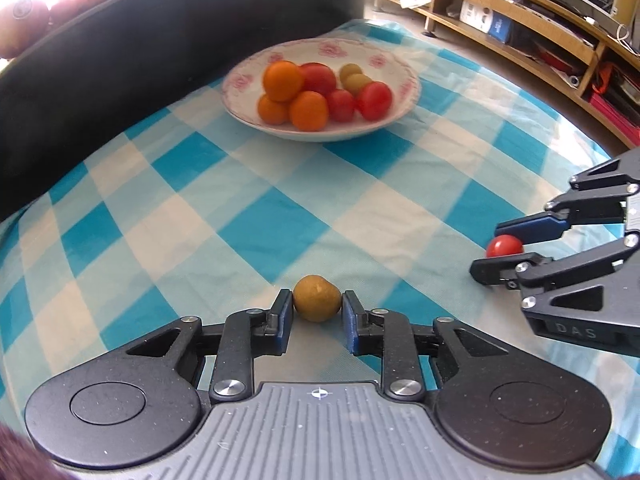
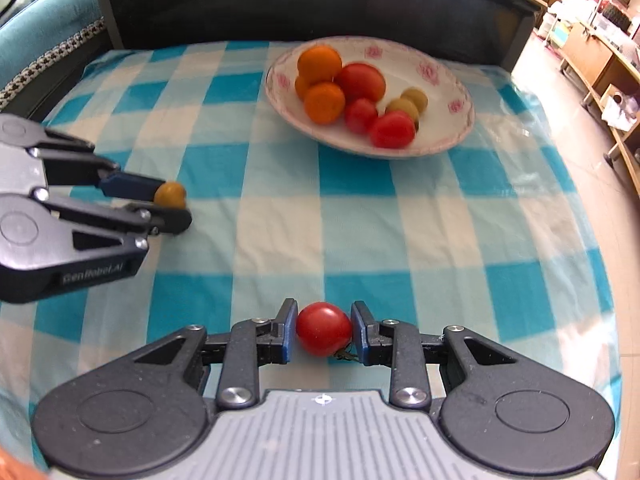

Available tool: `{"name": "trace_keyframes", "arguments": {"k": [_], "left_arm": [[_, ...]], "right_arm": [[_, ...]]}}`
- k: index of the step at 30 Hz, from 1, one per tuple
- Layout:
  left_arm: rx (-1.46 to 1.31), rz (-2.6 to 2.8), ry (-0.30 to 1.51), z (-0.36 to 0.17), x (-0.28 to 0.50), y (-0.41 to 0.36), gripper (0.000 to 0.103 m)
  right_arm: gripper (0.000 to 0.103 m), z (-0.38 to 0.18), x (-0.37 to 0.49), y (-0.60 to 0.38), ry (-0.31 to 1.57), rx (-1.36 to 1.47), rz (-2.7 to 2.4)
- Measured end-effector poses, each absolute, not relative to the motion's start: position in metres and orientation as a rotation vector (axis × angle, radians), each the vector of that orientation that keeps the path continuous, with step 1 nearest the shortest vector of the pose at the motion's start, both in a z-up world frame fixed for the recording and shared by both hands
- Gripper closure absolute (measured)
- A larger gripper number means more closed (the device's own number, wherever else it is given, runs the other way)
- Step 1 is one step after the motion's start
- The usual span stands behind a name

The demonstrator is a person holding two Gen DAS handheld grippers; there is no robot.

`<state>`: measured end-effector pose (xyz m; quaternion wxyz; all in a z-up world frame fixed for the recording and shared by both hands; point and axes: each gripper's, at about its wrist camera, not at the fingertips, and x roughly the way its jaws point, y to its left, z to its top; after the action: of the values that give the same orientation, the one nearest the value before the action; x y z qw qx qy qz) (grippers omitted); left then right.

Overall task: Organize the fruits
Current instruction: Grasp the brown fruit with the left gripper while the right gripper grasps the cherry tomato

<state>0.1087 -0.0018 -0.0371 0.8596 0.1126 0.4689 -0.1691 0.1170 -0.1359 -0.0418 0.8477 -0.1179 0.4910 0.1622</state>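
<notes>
Pads of the left gripper (image 1: pixel 317 309) clamp a small olive-brown oval fruit (image 1: pixel 317 298), its long axis crosswise between them. The right gripper (image 2: pixel 324 330) pinches a round red cherry tomato (image 2: pixel 323 328), stem end pointing down-right. Both hang over the blue-and-white checked cloth (image 2: pixel 360 220), short of the pink-flowered white bowl (image 2: pixel 452 80) of fruit.

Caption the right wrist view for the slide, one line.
Right gripper shut on a red tomato over the checked cloth; left gripper holds a yellow-green fruit; fruit bowl ahead.
</notes>
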Motion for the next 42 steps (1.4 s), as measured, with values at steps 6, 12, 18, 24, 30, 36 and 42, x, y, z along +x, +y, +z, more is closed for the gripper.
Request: {"name": "trace_keyframes", "arguments": {"k": [6, 12, 18, 24, 30, 36, 42], "left_arm": [[0.23, -0.346, 0.984, -0.038, 0.096, -0.007, 0.069], [0.254, -0.329, 0.97, -0.038, 0.09, -0.014, 0.062], [0.266, -0.327, 0.961, -0.037, 0.09, -0.014, 0.045], [0.242, -0.34, 0.967, -0.037, 0.091, -0.011, 0.042], [0.238, -0.364, 0.974, -0.037, 0.089, -0.011, 0.041], [0.199, -0.36, 0.966, -0.03, 0.09, -0.004, 0.04], [0.185, -0.363, 0.967, -0.03, 0.092, -0.002, 0.039]], "right_arm": [[0.07, -0.043, 0.1, -0.142, 1.023, -0.231, 0.347], [0.07, -0.044, 0.087, -0.148, 1.009, -0.202, 0.356], [0.06, -0.044, 0.078, -0.155, 0.992, -0.18, 0.394], [0.053, -0.038, 0.064, -0.158, 0.973, -0.196, 0.408], [0.052, -0.034, 0.067, -0.161, 0.959, -0.169, 0.422], [0.052, -0.027, 0.057, -0.163, 0.948, -0.171, 0.439], [0.052, -0.033, 0.049, -0.16, 0.969, -0.201, 0.47]]}}
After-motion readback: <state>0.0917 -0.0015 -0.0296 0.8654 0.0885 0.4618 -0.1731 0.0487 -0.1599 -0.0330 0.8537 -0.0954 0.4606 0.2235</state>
